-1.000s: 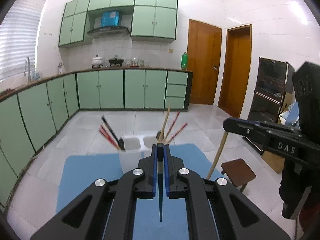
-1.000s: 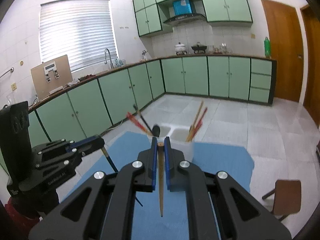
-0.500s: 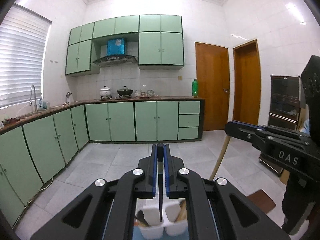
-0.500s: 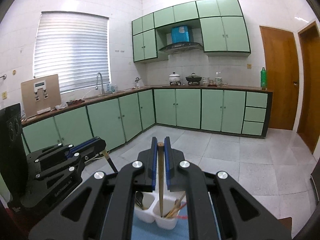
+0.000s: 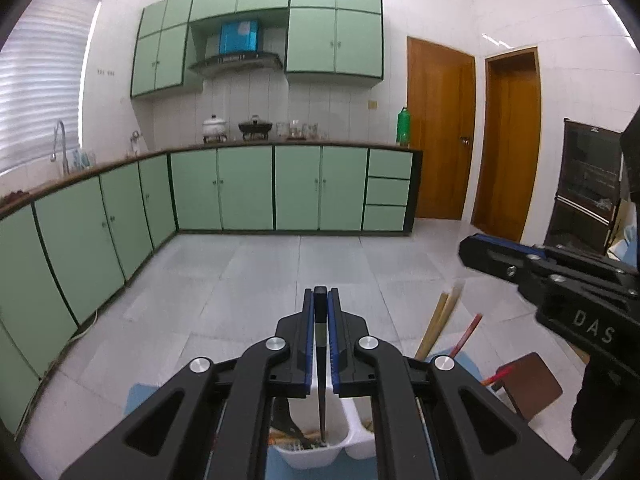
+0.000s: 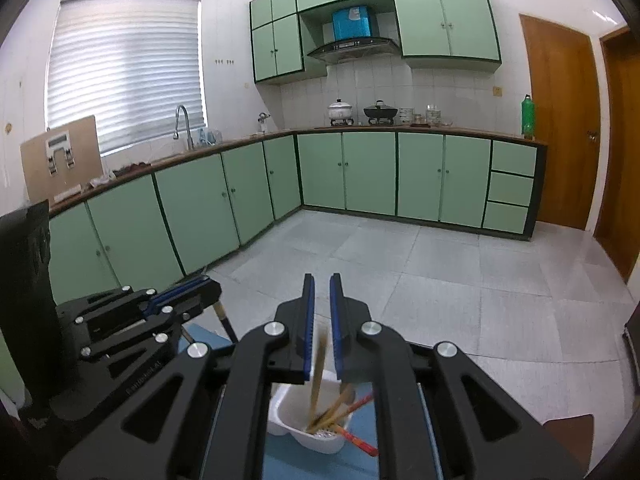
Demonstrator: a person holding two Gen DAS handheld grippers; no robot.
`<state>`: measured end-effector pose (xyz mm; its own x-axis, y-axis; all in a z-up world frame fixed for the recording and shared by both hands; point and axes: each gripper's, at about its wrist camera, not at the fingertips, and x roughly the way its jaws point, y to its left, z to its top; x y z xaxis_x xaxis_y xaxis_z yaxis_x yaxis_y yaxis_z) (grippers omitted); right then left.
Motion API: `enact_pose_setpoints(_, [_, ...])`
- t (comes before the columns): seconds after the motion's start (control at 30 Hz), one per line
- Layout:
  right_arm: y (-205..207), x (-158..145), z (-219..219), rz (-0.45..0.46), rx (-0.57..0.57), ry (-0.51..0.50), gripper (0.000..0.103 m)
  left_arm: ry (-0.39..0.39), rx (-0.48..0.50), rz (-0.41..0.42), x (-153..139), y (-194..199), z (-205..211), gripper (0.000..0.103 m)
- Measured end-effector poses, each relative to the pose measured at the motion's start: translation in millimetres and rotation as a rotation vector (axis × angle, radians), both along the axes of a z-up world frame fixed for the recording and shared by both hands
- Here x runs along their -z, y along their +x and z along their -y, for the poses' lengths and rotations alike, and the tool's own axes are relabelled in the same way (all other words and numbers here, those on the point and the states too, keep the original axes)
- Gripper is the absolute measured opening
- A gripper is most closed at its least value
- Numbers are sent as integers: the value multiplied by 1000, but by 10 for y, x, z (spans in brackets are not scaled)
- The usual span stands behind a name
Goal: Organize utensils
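Observation:
My left gripper [image 5: 320,292] holds a black chopstick [image 5: 320,380] upright between its blue pads. Its jaws are starting to open. The stick's lower end hangs in the left compartment of the white utensil holder [image 5: 308,456], among dark utensils. My right gripper [image 6: 320,280] is opening; a blurred wooden chopstick [image 6: 319,372] drops loose between its parted pads into the holder [image 6: 288,412], joining wooden and red chopsticks [image 6: 344,408]. The right gripper [image 5: 474,246] shows at the left view's right, the left gripper [image 6: 212,284] at the right view's left.
The holder stands on a blue mat [image 5: 138,394] at the table's far edge. A brown stool [image 5: 528,384] stands on the tiled floor beyond it. Green cabinets [image 5: 248,188] line the far and left walls, with wooden doors [image 5: 440,128] at the right.
Both grippers have moved forward over the holder, which now sits right beneath the fingers. The right pads have parted and the wooden chopstick has slid down out of them.

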<state>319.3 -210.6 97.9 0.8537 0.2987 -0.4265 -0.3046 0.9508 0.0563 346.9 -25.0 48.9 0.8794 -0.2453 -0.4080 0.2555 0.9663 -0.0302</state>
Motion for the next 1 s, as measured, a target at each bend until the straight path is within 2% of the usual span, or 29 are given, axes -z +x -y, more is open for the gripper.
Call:
enact_pose_setpoints(0.17, [-92, -43, 68, 8, 22, 7, 22, 1, -6, 10, -40, -100, -85, 23])
enact_pose_setpoints(0.23, [-179, -92, 108, 23, 33, 13, 31, 4, -8, 26, -103, -196, -107, 37])
enact_pose_setpoints(0.33, [-350, -161, 171, 46, 44, 19, 43, 2, -8, 52, -193, -401, -147, 51])
enact_pose_setpoints(0.4, [-511, -198, 222, 58, 54, 22, 56, 5, -13, 64, -237, -568, -180, 58])
enact_pose_setpoints(0.53, [-868, -179, 329, 68, 70, 29, 74, -5, -20, 62, -256, -852, -256, 71])
enact_pose_setpoints(0.6, [-1055, -148, 377, 70, 82, 31, 86, -13, -22, 57, -230, -1040, -294, 75])
enact_pose_setpoints(0.77, [-1521, -40, 437, 74, 95, 54, 96, -11, -27, 44, -154, -1411, -328, 87])
enact_pose_setpoints(1.0, [-2102, 151, 369, 53, 58, 65, 97, -14, -24, 22, -23, -1929, -331, 96])
